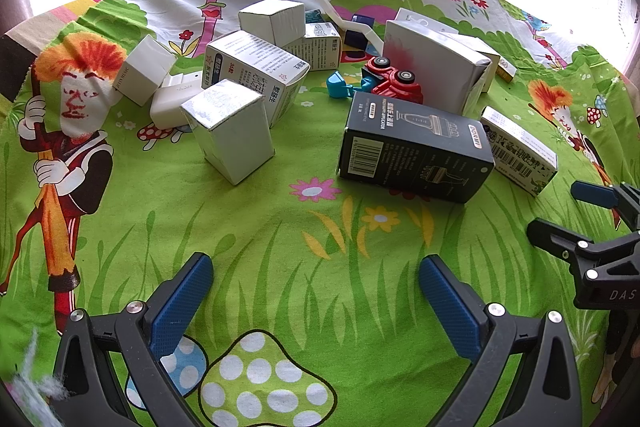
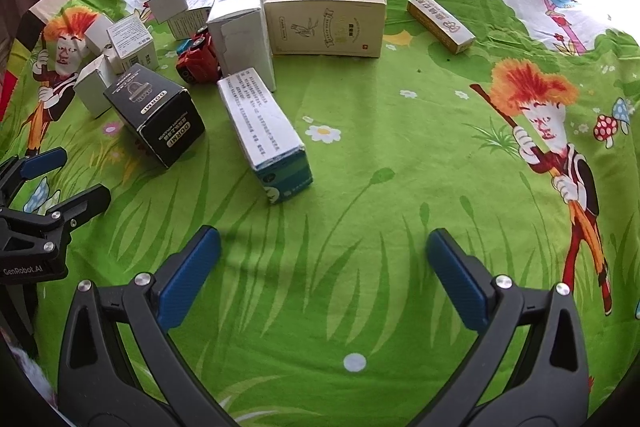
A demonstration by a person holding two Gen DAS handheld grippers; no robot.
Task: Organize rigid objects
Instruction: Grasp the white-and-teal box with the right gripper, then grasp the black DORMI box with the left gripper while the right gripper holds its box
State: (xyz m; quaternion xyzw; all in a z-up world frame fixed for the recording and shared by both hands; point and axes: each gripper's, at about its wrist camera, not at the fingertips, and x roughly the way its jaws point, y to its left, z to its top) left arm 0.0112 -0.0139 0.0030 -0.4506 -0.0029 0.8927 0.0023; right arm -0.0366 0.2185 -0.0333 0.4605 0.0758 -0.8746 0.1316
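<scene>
Several boxes lie scattered on a green cartoon cloth [image 1: 320, 239]. A black box [image 1: 416, 155] lies ahead of my left gripper [image 1: 316, 283], which is open and empty above the cloth. A white box [image 1: 232, 131] stands to its left. A red toy truck [image 1: 394, 79] lies behind the black box. My right gripper [image 2: 324, 259] is open and empty; a long white and green box [image 2: 264, 131] lies just ahead of it, with the black box [image 2: 156, 115] to the left. The right gripper also shows in the left wrist view [image 1: 560, 215].
A cream box [image 2: 326, 21] and a small yellow box [image 2: 440, 23] lie at the back. More white boxes [image 1: 256, 71] cluster at the back left with a blue toy [image 1: 338, 85]. A bright window lies beyond the table's far edge.
</scene>
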